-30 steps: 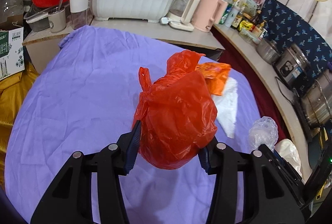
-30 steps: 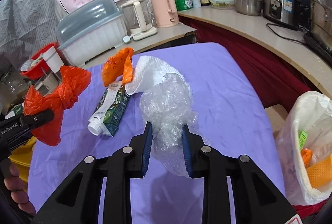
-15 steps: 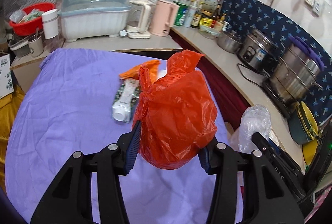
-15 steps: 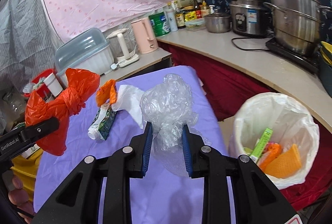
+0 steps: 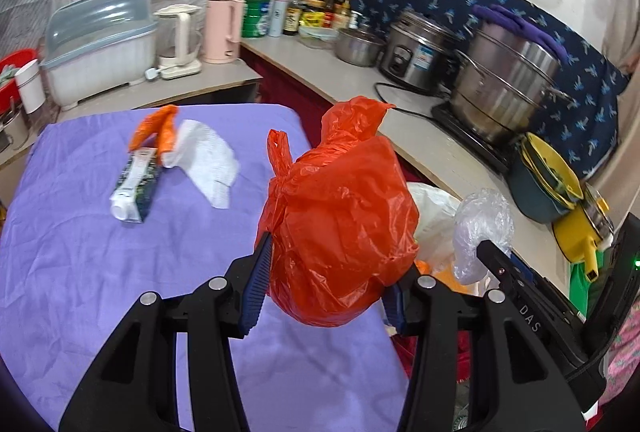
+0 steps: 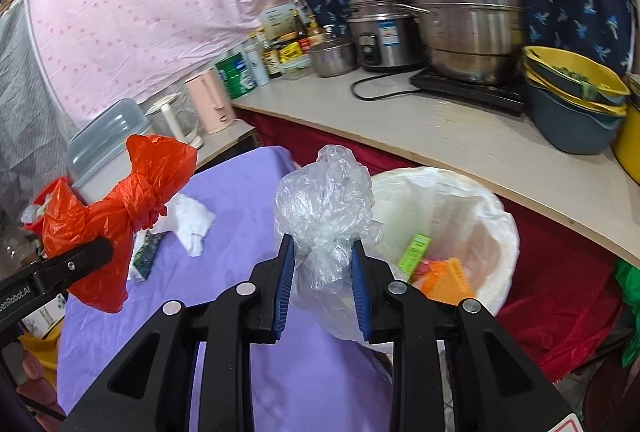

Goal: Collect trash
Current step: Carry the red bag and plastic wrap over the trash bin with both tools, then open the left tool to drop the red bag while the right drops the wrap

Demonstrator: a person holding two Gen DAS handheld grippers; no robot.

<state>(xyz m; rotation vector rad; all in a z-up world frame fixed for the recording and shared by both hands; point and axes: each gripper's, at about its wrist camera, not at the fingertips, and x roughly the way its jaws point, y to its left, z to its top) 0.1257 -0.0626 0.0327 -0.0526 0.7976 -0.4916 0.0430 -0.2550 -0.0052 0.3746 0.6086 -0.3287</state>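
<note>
table [image 5: 80,272]: carton [image 5: 136,179] beside tissue [image 5: 208,159], wrapper [image 5: 154,125] behind both | bin [image 6: 500,232]: right of table, below counter [image 6: 460,143] | tied bag [image 5: 340,216]: above table edge | crumpled bag [image 6: 324,199]: before bin

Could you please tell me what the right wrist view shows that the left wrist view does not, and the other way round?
Only the right wrist view looks into the lined bin, where a green box and orange scraps lie.

Only the left wrist view shows the orange wrapper beside the whole carton.

Both show the left gripper shut on the red bag, the right gripper shut on the clear bag, the tissue on the purple cloth, and the steel pot.
</note>
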